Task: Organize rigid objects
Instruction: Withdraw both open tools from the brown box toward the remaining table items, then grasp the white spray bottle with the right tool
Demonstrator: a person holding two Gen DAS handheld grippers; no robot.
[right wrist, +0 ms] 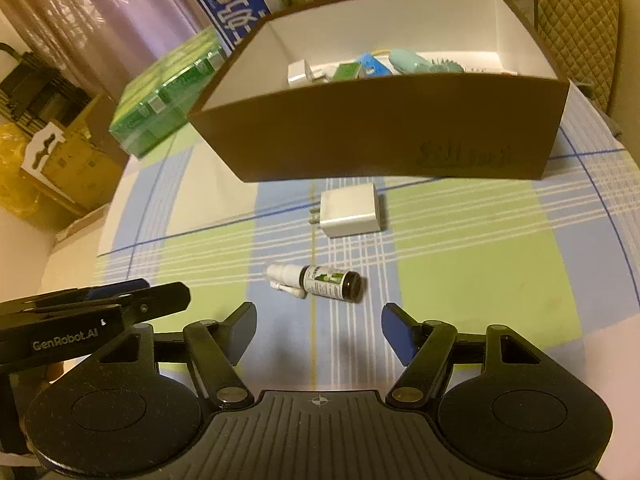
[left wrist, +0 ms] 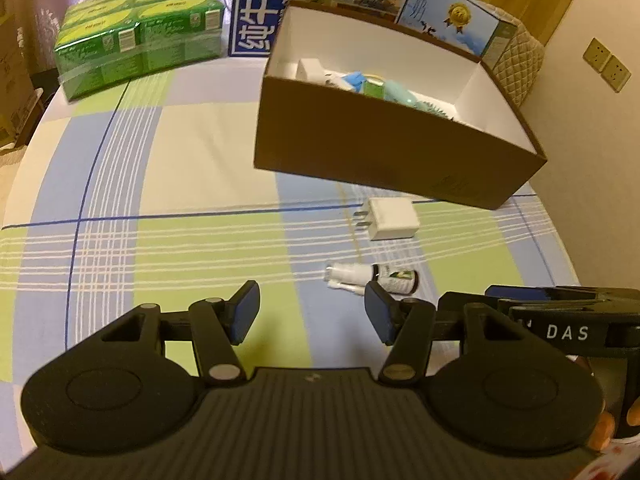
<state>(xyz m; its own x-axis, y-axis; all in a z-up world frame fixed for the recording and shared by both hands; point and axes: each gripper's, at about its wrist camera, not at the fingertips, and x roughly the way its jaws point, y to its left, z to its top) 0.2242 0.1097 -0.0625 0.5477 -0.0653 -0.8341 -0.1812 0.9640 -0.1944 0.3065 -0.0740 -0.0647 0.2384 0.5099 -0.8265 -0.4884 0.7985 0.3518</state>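
Observation:
A brown cardboard box with a white inside stands on the checked tablecloth and holds several small items. A white charger plug lies just in front of it. A small dark spray bottle with a white nozzle lies on its side nearer to me. My left gripper is open and empty, left of the bottle. My right gripper is open and empty, just short of the bottle, and shows in the left wrist view.
A green shrink-wrapped pack of cartons sits at the far left. Blue and white milk cartons stand behind the box. A quilted chair back is at the right, cardboard boxes left of the table.

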